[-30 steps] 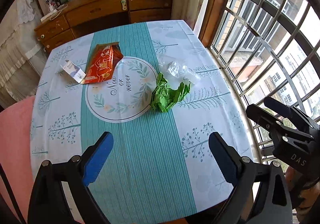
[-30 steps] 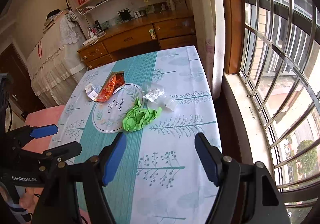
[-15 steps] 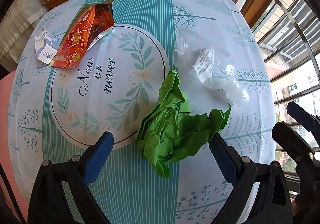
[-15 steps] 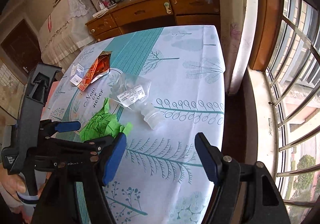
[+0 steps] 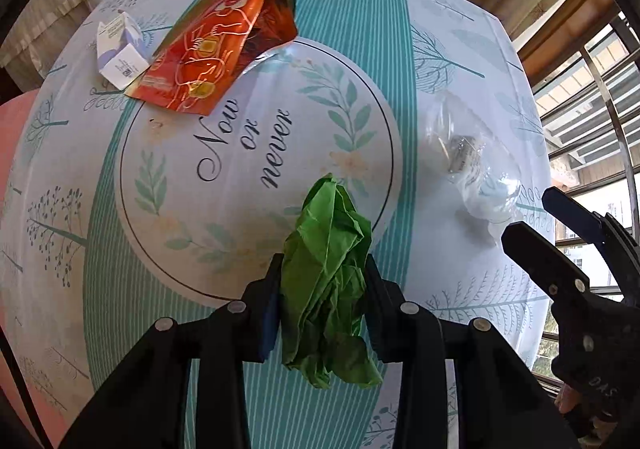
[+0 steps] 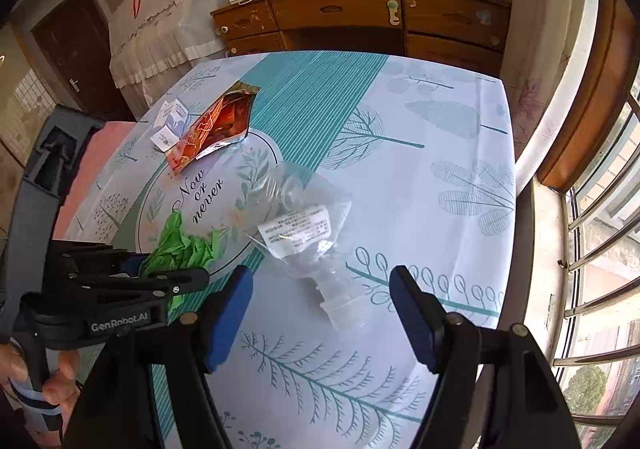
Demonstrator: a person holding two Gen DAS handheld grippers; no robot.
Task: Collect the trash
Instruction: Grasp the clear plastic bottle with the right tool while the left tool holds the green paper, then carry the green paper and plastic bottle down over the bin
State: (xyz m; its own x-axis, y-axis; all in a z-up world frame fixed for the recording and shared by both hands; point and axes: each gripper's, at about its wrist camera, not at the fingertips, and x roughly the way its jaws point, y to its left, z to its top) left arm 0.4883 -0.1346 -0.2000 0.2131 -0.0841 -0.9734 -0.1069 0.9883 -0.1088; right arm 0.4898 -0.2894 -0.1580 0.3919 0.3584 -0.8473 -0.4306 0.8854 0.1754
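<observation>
closing on the crumpled green paper [image 5: 326, 285], the left gripper [image 5: 323, 303] has its pads pressing the wad's sides on the tablecloth [image 5: 120, 269]. the right gripper [image 6: 320, 313] hangs wide apart over a crushed clear plastic bottle [image 6: 304, 233], holding nothing.

A wooden dresser [image 6: 360, 15] is set against the far wall. Daylight is admitted through a barred window [image 6: 600, 249] on the right.
</observation>
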